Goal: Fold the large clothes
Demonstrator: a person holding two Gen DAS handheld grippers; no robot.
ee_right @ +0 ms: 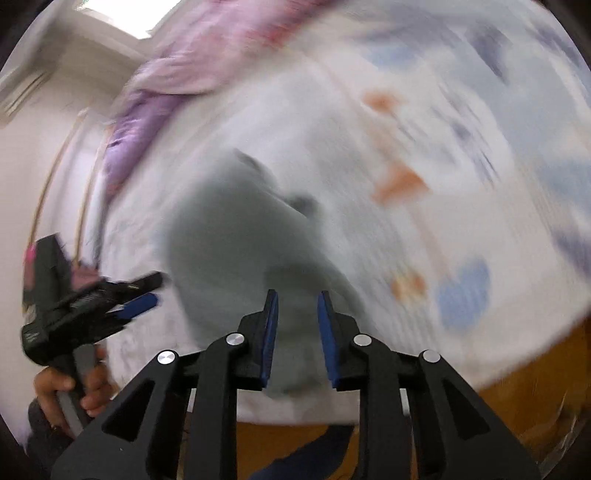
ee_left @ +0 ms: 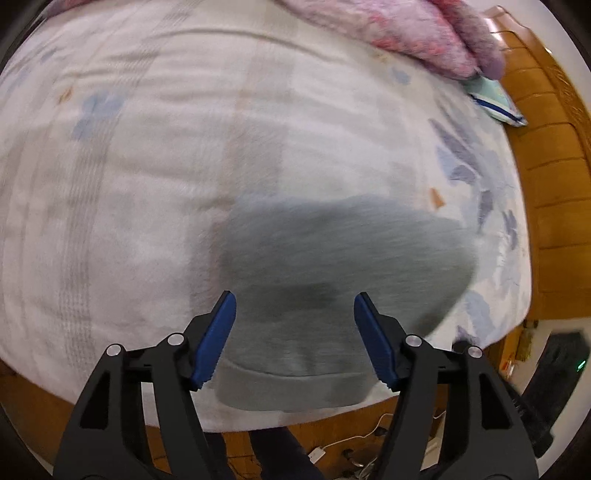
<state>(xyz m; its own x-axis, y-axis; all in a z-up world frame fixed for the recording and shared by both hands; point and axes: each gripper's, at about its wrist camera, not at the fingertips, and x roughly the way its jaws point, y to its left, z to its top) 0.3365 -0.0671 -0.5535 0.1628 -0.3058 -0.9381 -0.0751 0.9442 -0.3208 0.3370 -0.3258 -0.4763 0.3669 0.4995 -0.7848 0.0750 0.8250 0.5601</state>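
Left tool (ee_left: 294,339) points steeply down at the grey garment (ee_left: 332,258), blue pads spread wide with nothing between them. The garment's lying folded on the bed (ee_left: 129,184), hem band near the bed's edge. Right tool (ee_right: 296,338) angles down over the same garment, pads a little apart and gripping nothing. The right view's pretty blurred, but the left hand (ee_right: 70,391) shows wrapped round its handle. Pink blanket (ee_left: 406,33) sits at the far side. No readable writing anywhere.

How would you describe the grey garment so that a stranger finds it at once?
Look at the white patterned bedsheet. Near its front edge lies a plain grey-green knit garment, folded. It alone is dull and unpatterned; the fluffy pink blanket lies at the far edge.
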